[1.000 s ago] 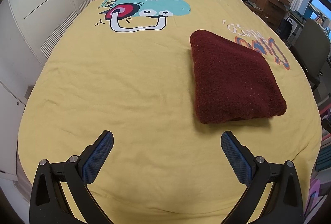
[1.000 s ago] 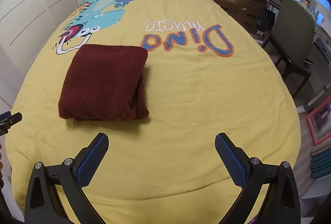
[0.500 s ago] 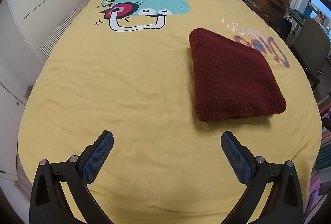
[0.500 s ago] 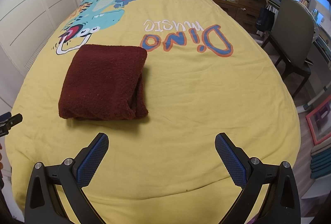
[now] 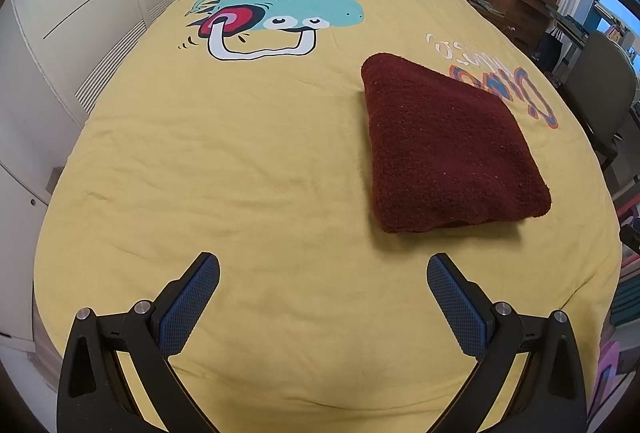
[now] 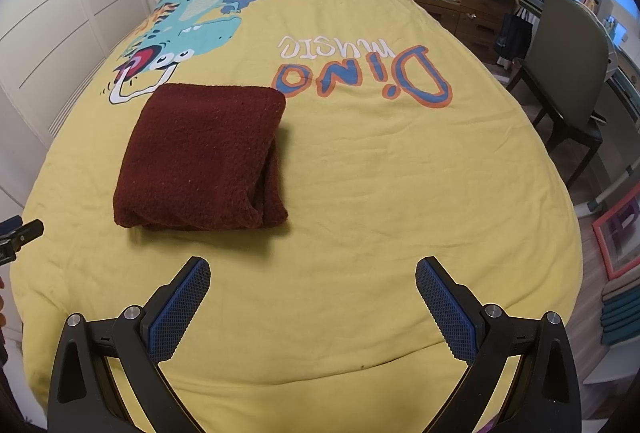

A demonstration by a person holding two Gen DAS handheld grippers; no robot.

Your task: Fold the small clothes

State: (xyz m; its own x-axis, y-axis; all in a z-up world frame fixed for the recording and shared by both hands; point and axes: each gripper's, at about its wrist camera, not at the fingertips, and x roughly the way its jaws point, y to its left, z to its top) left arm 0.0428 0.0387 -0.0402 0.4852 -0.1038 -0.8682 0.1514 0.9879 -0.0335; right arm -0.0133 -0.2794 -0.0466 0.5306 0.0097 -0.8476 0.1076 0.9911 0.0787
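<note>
Folded sweater (image 6: pixel 200 157) lies on the bedspread (image 6: pixel 380 193); chair (image 6: pixel 568 65) stands right of the bed.

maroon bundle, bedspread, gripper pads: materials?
Maroon bundle: thick nubby knit or fleece, matte, pilled loops visible. Bedspread: thin woven cloth, likely cotton, matte, fine creases, printed graphics. Right gripper pads: blue, diamond-textured, probably rubber.

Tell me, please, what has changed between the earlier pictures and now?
Nothing visibly changed. The folded dark red garment lies in the same place on the yellow bedspread, and the left claw and right claw stay open and empty.
</note>
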